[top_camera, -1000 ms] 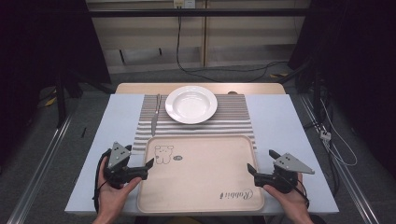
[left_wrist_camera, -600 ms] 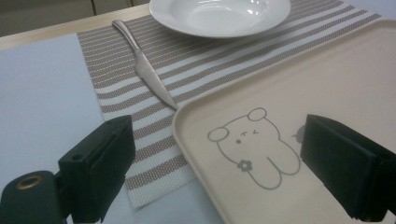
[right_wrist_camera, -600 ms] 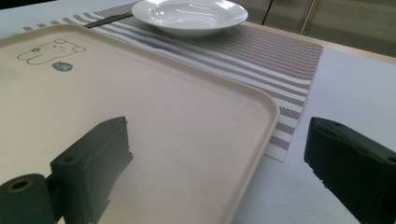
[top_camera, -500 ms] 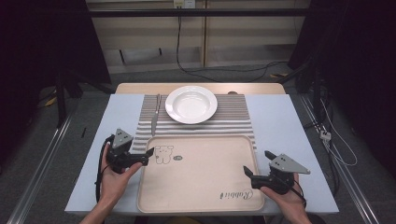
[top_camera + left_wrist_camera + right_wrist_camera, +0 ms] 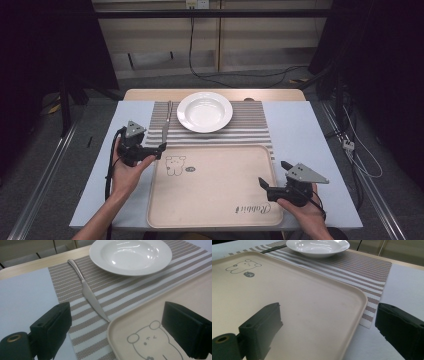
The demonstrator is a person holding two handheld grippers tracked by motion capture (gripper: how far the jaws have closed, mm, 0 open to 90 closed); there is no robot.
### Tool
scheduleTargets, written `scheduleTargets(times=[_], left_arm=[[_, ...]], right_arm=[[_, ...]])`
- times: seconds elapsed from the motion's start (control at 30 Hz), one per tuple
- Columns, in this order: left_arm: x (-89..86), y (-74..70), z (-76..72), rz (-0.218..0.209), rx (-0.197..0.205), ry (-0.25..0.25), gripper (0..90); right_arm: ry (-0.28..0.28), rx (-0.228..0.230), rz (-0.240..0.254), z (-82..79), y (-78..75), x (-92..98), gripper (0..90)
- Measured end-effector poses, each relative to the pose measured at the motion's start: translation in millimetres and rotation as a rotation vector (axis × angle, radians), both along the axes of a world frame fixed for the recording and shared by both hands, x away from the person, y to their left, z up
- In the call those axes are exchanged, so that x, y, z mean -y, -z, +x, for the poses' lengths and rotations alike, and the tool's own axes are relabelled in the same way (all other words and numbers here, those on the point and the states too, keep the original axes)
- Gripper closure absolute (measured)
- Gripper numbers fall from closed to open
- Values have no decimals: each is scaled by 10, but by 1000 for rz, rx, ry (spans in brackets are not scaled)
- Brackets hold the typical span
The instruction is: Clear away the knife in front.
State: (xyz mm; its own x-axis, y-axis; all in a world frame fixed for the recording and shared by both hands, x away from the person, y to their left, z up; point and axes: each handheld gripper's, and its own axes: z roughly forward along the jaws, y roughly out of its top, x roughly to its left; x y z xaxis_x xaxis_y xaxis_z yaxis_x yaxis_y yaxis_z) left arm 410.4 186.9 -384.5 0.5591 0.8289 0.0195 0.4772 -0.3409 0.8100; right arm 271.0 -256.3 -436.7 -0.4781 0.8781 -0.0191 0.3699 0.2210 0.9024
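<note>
Left gripper point(image 5: 159, 148), fingers spread and empty, hovers at the tray's point(image 5: 215, 210) far-left corner, near the tip of the knife point(image 5: 165, 122) lying on the striped placemat point(image 5: 250, 131) beside the white plate point(image 5: 204, 111). Right gripper point(image 5: 263, 184), fingers likewise released, sits over the tray's right edge. Pale counter point(image 5: 300, 125); dark room.

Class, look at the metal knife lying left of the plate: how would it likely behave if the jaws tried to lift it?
The knife looks thin, polished and rigid, so it probably stays stiff but may slip. It lies flat on the striped placemat, so getting jaws under it could be awkward. Its tip nears the tray rim, perhaps crowding one jaw.
</note>
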Motion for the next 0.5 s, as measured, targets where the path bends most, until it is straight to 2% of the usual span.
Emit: scheduleTargets(times=[0.1, 0.2, 0.3, 0.4, 0.5], left_arm=[[15, -20, 91, 6, 17, -8, 107], [18, -21, 211, 3, 4, -18, 102], [35, -4, 317, 1, 27, -33, 103], [37, 19, 445, -11, 0, -46, 105], [65, 39, 555, 9, -14, -61, 107]], right_arm=[[1, 8, 7, 1, -6, 8, 65], [2, 6, 3, 4, -2, 6, 65], [3, 5, 3, 3, -1, 4, 65], [3, 6, 4, 4, -1, 9, 65], [7, 3, 7, 8, 0, 13, 67]])
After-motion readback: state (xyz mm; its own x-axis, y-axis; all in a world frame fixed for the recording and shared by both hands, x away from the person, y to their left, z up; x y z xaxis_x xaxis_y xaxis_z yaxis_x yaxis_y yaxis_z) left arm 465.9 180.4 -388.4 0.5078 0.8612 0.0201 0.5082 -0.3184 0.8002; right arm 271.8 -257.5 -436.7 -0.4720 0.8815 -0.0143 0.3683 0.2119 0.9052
